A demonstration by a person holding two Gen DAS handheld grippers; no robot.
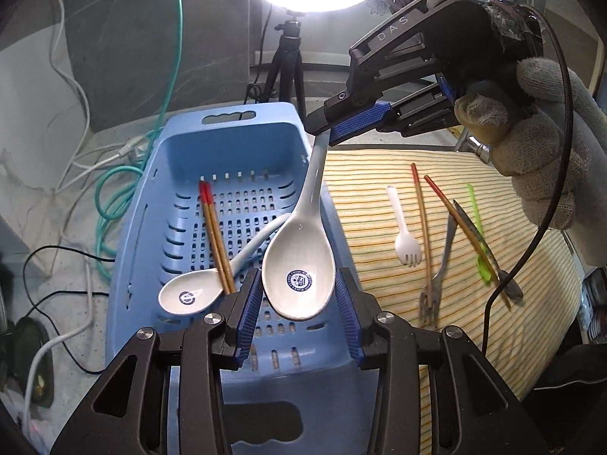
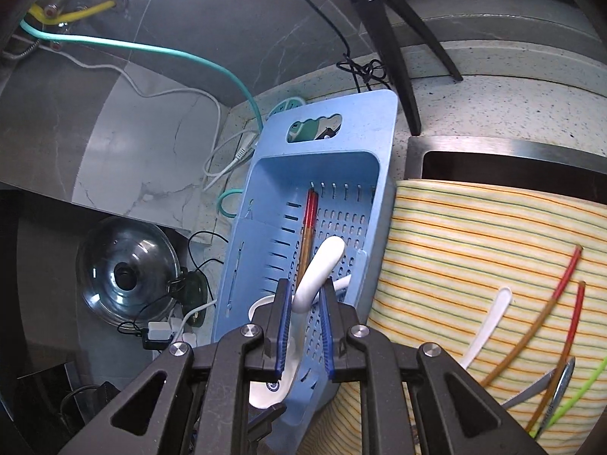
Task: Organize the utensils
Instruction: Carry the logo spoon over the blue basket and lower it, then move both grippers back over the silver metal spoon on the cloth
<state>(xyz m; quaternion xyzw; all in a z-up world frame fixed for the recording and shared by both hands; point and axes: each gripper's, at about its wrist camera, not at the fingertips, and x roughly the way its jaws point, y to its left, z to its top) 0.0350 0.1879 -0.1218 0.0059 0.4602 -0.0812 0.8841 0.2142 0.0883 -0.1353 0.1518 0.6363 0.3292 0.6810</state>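
Note:
A blue slotted basket holds a pair of red-tipped chopsticks and a white ceramic spoon. My right gripper is shut on the handle of a second white ceramic spoon and holds it over the basket, bowl end low. In the right wrist view that handle sits between the fingers of the right gripper, above the basket. My left gripper is open and empty, its fingers either side of the hanging spoon's bowl.
A striped cloth right of the basket carries a white plastic fork, two single chopsticks, a metal fork, a green utensil and a metal spoon. Cables lie left of the basket. A glass lid sits far left.

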